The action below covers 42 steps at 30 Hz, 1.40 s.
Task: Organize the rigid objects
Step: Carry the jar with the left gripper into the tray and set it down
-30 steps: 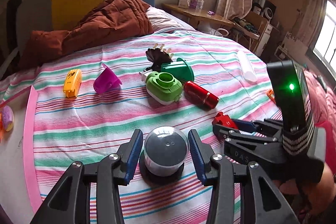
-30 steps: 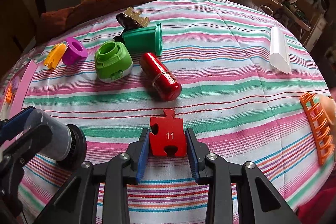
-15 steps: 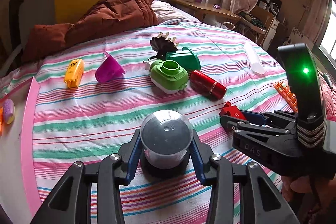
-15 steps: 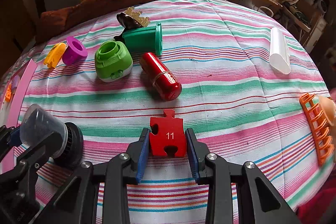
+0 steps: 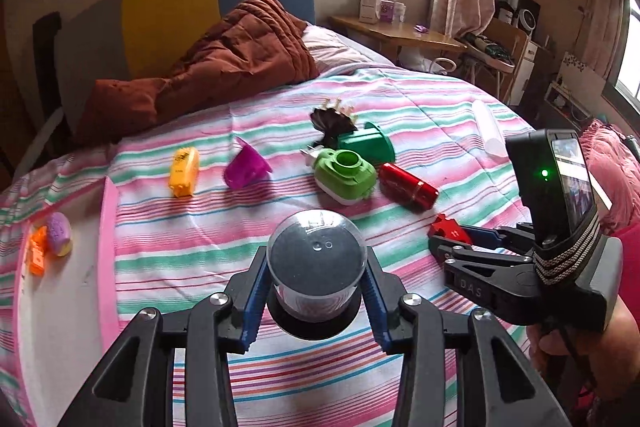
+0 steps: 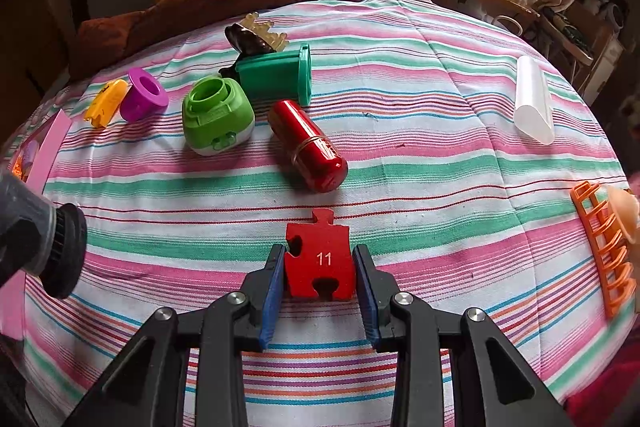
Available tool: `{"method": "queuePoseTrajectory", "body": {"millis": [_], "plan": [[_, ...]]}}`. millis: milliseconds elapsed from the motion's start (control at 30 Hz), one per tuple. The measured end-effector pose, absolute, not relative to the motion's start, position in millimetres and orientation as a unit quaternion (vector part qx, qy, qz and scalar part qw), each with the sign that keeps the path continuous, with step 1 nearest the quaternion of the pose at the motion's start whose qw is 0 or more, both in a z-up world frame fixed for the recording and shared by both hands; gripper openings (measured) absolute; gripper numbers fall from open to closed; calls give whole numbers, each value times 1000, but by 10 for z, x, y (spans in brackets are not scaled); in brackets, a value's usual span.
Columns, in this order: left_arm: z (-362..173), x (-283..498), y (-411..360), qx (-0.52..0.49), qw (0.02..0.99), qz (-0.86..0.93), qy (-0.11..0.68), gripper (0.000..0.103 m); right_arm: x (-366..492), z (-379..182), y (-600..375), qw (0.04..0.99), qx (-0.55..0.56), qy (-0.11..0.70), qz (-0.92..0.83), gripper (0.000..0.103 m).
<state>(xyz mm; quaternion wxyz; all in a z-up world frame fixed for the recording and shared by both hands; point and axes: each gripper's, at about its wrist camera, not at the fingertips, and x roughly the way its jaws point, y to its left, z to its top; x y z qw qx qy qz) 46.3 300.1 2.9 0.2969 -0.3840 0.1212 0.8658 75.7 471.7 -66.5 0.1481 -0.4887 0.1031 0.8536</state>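
Both tongs are loaded: the left tongs (image 5: 316,301) clamp a clear-domed jar with a black base (image 5: 316,267), and the right tongs (image 6: 320,281) pinch the red "11" puzzle piece (image 6: 320,261) on the striped bed (image 6: 420,155). Most sorting looks undone, with the red cylinder (image 6: 308,147), green holder (image 6: 216,115), purple cup (image 6: 143,94) and the rest still scattered. Where they belong is unclear, and the dark clip (image 6: 250,37) behind the green tube (image 6: 276,75) is hard to identify.

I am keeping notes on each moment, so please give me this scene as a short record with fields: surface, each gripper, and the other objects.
surface: bed with striped cover
left gripper: closed on the clear-domed jar with a black base
right gripper: closed on the red puzzle piece marked 11, which lies on the cover
middle group: red cylinder, light green container, dark green cup on its side
further left: purple cup, yellow item
right side: white translucent tube, orange rack
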Motion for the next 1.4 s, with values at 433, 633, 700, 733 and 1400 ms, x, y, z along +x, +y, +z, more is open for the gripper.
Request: {"method": "queuePoseTrajectory", "body": {"millis": [433, 633, 700, 733, 1400], "plan": [[212, 229, 2379, -387, 242, 887, 72, 43, 768, -676, 4679, 149, -482, 91, 859, 34], [238, 92, 2021, -392, 217, 893, 43, 43, 799, -669, 4667, 151, -477, 91, 861, 34], [237, 39, 1879, -394, 209, 894, 32, 43, 802, -665, 4680, 148, -477, 93, 861, 34], [231, 8, 1800, -395, 203, 896, 28, 43, 801, -666, 4689, 147, -476, 96, 862, 34], [-201, -721, 371, -429, 68, 900, -31, 43, 729, -393, 4303, 126, -450, 123, 875, 33]]}}
